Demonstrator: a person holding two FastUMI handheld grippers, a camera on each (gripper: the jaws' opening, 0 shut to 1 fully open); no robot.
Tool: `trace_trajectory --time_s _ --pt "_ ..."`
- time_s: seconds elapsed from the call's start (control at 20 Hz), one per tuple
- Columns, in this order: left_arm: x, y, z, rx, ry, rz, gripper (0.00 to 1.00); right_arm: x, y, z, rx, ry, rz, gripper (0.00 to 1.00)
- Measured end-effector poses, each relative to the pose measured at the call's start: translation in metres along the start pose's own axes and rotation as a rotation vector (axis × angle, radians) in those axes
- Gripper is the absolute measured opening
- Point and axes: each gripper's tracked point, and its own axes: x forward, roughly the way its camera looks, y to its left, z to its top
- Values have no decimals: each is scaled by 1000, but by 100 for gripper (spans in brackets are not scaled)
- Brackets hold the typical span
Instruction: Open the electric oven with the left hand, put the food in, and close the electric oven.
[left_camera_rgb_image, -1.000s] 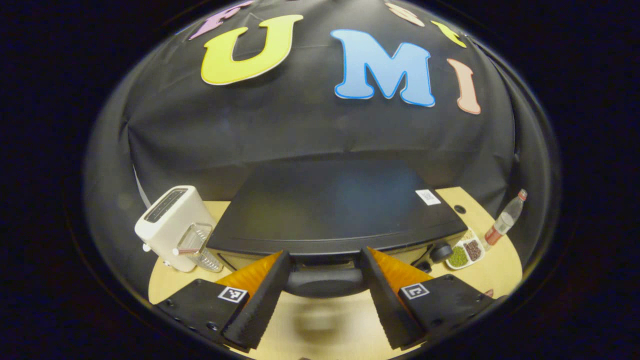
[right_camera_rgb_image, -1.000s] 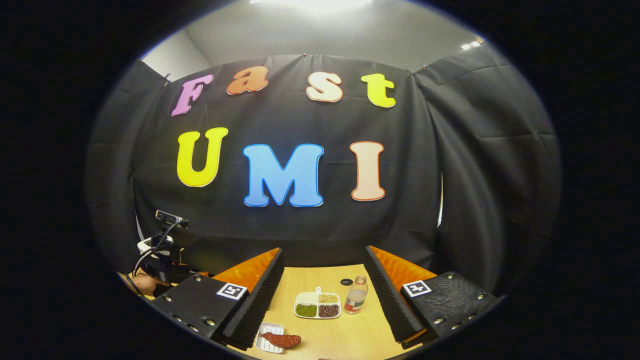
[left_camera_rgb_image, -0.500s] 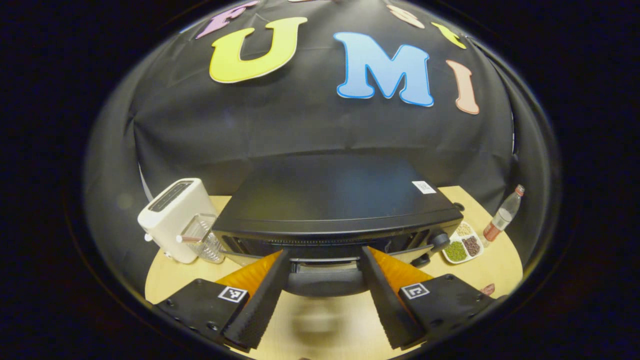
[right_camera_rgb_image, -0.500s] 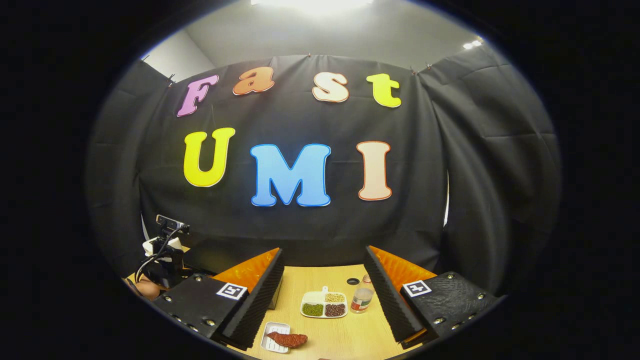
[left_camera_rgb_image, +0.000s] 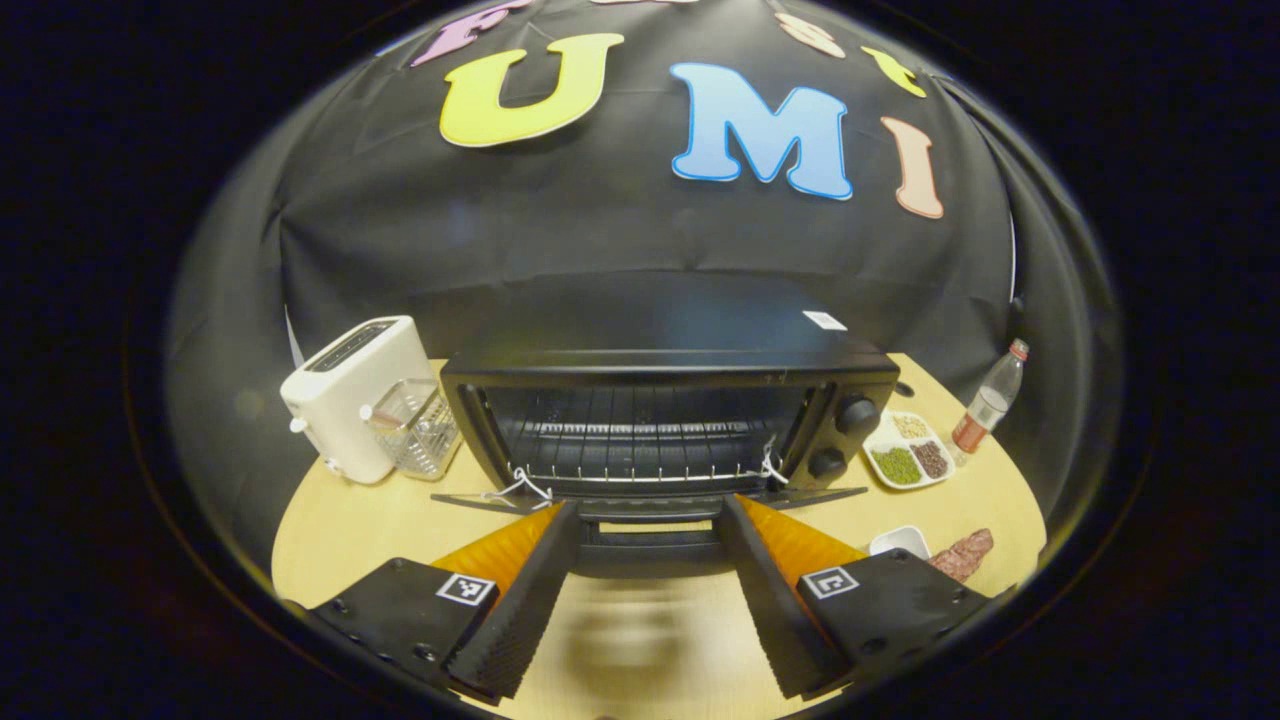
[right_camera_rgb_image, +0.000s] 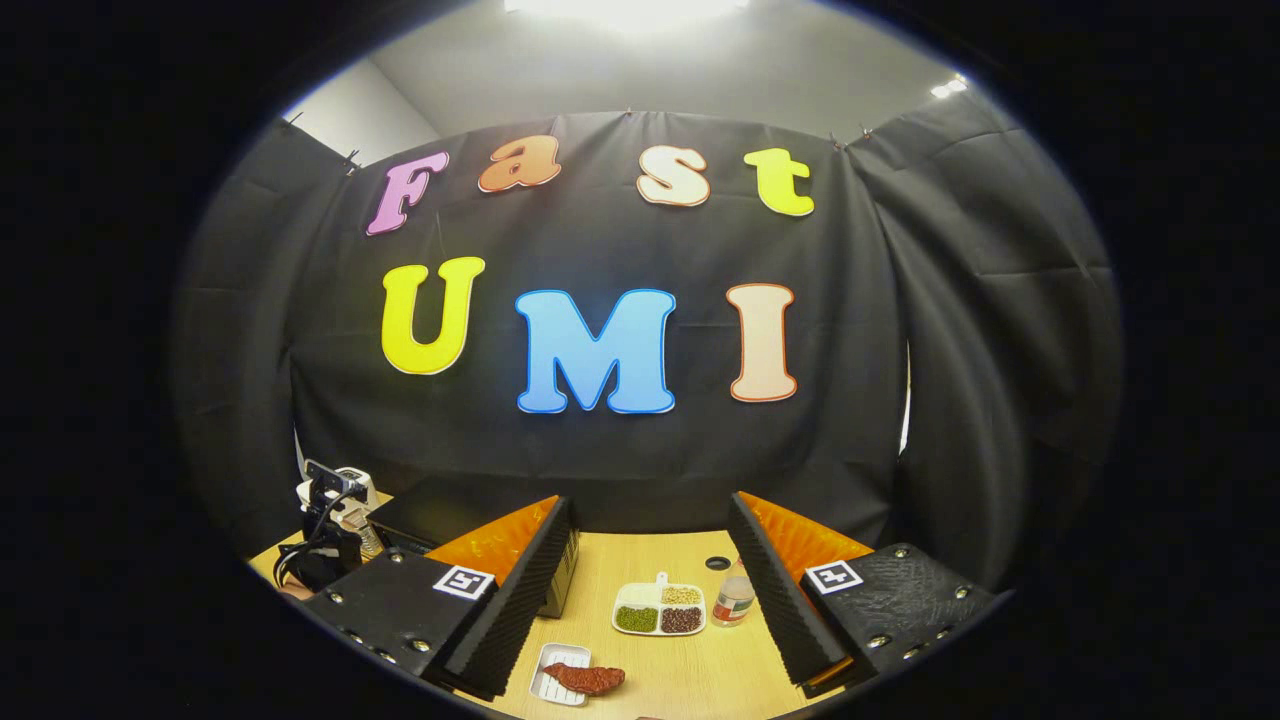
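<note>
The black electric oven (left_camera_rgb_image: 660, 370) stands mid-table with its door (left_camera_rgb_image: 800, 495) swung down flat, and the wire rack (left_camera_rgb_image: 640, 455) shows inside. My left gripper (left_camera_rgb_image: 648, 505) is open at the door's front edge, with the door handle (left_camera_rgb_image: 650, 548) lying across between its fingers. The food, a reddish-brown piece of meat (right_camera_rgb_image: 590, 679), lies on a small white dish (right_camera_rgb_image: 548, 685) near the table's front. It also appears at the right of the left gripper view as the meat (left_camera_rgb_image: 962, 553). My right gripper (right_camera_rgb_image: 649, 500) hangs open above the table, holding nothing, with the oven's corner (right_camera_rgb_image: 562, 585) to its left.
A white toaster (left_camera_rgb_image: 350, 405) and a clear glass container (left_camera_rgb_image: 415, 430) stand left of the oven. A divided tray of beans (right_camera_rgb_image: 660, 612) and a bottle (right_camera_rgb_image: 737, 600) sit to its right. The wooden table (left_camera_rgb_image: 380, 520) ends close in front of both grippers.
The oven door went from nearly shut to fully down as my left gripper drew the handle down and back. The right gripper drifted slightly and stayed open.
</note>
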Motion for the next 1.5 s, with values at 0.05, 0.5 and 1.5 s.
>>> trace_trajectory --time_s 0.05,0.5,1.5 --pt "-1 0 -6 4 7 -1 95 -1 2 -2 0 5 3 98" --pt "-3 -3 -59 34 90 -13 96 -15 17 -20 -11 60 -12 98" --pt "-29 8 -9 71 -46 -93 96 -30 70 -54 4 144 11 98"
